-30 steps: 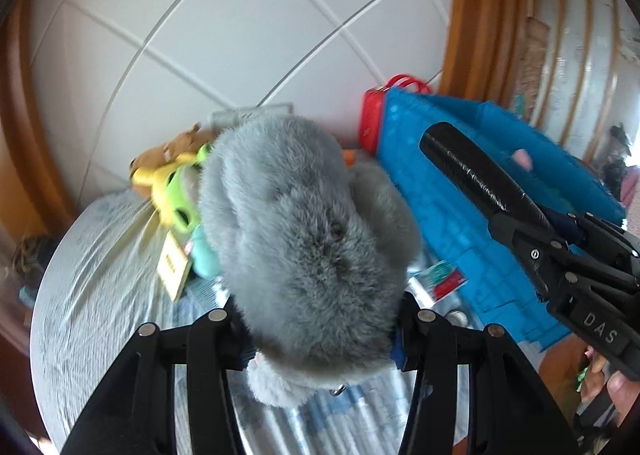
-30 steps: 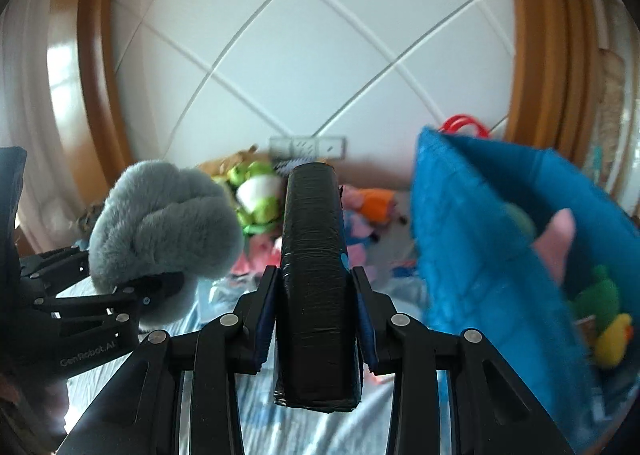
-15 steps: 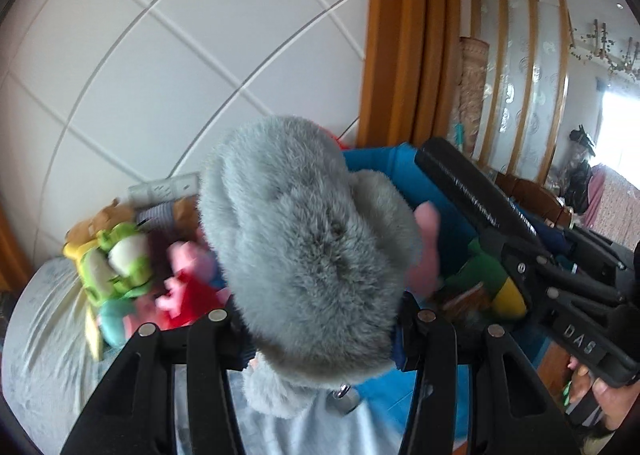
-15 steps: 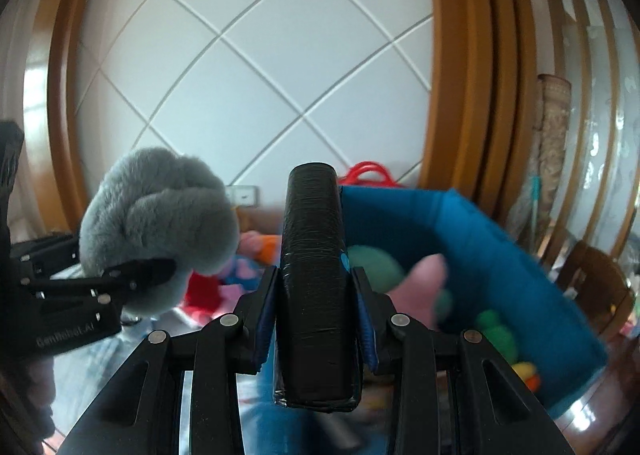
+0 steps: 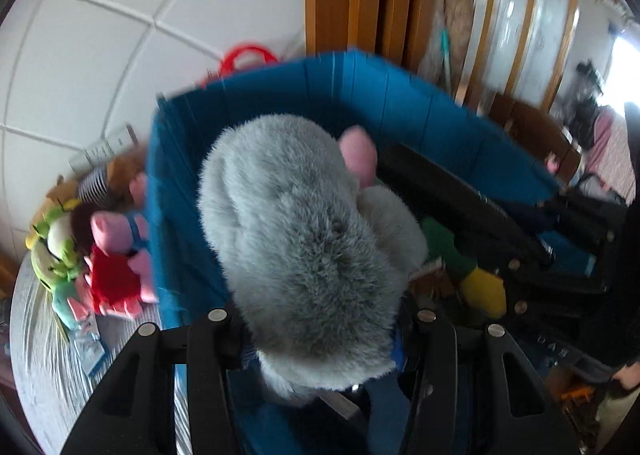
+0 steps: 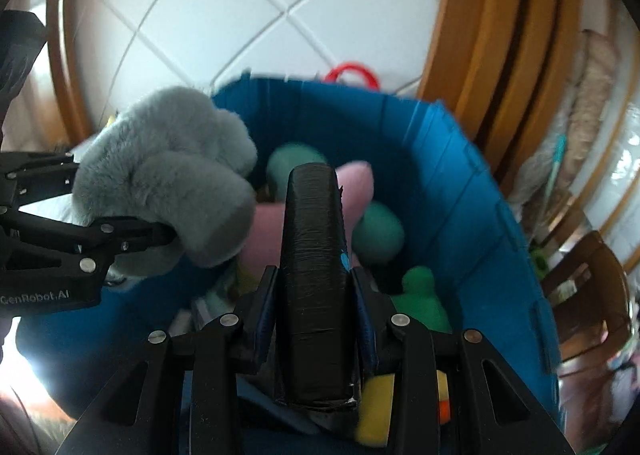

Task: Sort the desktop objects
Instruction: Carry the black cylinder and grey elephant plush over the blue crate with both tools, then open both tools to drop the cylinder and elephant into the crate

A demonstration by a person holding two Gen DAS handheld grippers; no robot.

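The left gripper [image 5: 320, 339] is clamping a grey plush toy [image 5: 304, 239] above the open blue bin [image 5: 400, 95]; the right gripper [image 6: 314, 307] is pinching a black bar [image 6: 314, 255] over the same bin.

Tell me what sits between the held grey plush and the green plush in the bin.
In the right wrist view, a pink plush lies between the fluffy grey plush toy and the green plush.
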